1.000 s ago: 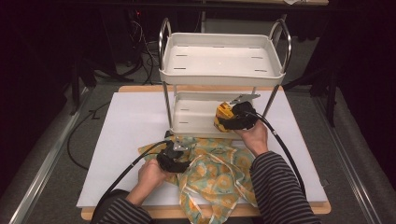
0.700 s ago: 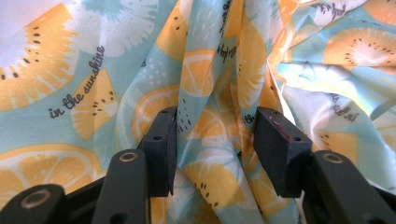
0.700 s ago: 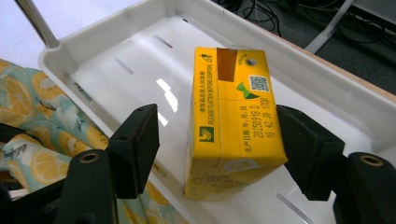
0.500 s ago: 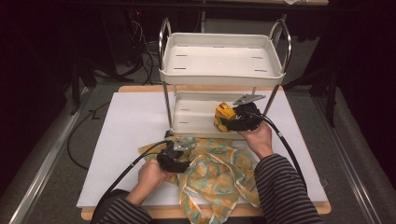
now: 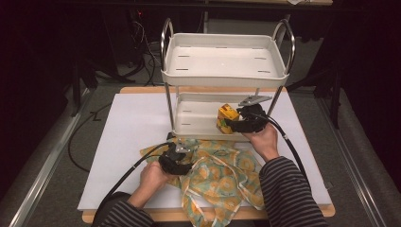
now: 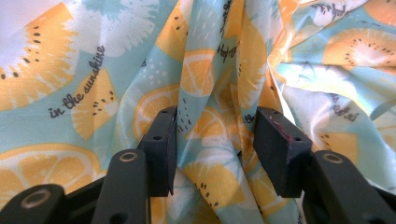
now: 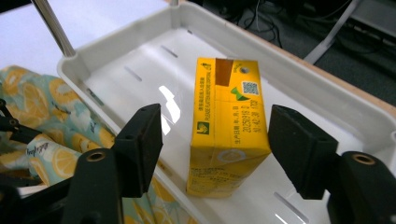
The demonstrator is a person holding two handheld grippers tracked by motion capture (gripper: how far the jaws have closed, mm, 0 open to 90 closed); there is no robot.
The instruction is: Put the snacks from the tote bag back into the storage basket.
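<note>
Judging the yellow drink carton [image 7: 229,126] from my right claw [image 7: 215,149], I take it for a light, fairly stiff box with smooth printed sides that could slide or dent if I pinch too hard. It stands upright on the lower shelf [image 7: 299,93] of the white two-tier rack [image 5: 224,78], near that shelf's front rim. My right jaws stand wide on either side of it with a gap at each face, so nothing is gripped; they have just been drawing in a little, with the carton between them. The best hold, I think, is across the two broad faces around mid-height, where the walls are flat and the pads can sit square, well clear of the folded top with its brown tab. My left claw [image 6: 215,140] is down on the lemon-print cloth [image 6: 205,70], which lies crumpled on the worktop [image 5: 137,123] in front of the rack; its jaws are partly apart with a ridge of folds rising between them, and I cannot tell whether the pads press on it. That cloth is soft, limp and thin, so it will bunch and drag; a gathered fold is the place to pinch.
</note>
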